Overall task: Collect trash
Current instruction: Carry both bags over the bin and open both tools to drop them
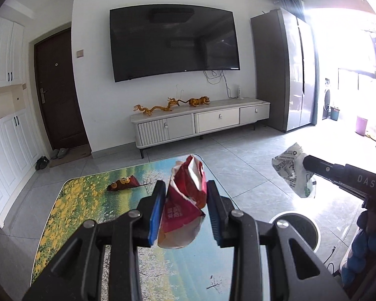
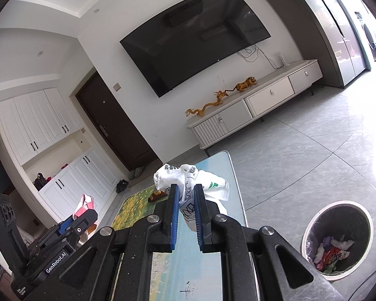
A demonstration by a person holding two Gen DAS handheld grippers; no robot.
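My left gripper (image 1: 185, 188) is shut on a crumpled red snack bag (image 1: 185, 195), held above the low table with the landscape print (image 1: 87, 195). A small dark red wrapper (image 1: 122, 184) lies on the table's far left part. My right gripper (image 2: 186, 193) is shut on a crumpled white plastic bag with black and green print (image 2: 188, 178); in the left wrist view the same white plastic bag (image 1: 292, 169) hangs over the floor, right of the table. A round white trash bin (image 2: 338, 238) with a dark liner stands on the floor at the right, with several wrappers inside.
A white TV cabinet (image 1: 200, 123) stands against the far wall under a large wall TV (image 1: 173, 42). A grey fridge (image 1: 285, 75) is at the right. White cupboards (image 1: 7, 135) line the left wall, with shoes (image 1: 42, 161) near the brown door (image 1: 57, 92). Grey floor tiles surround the table.
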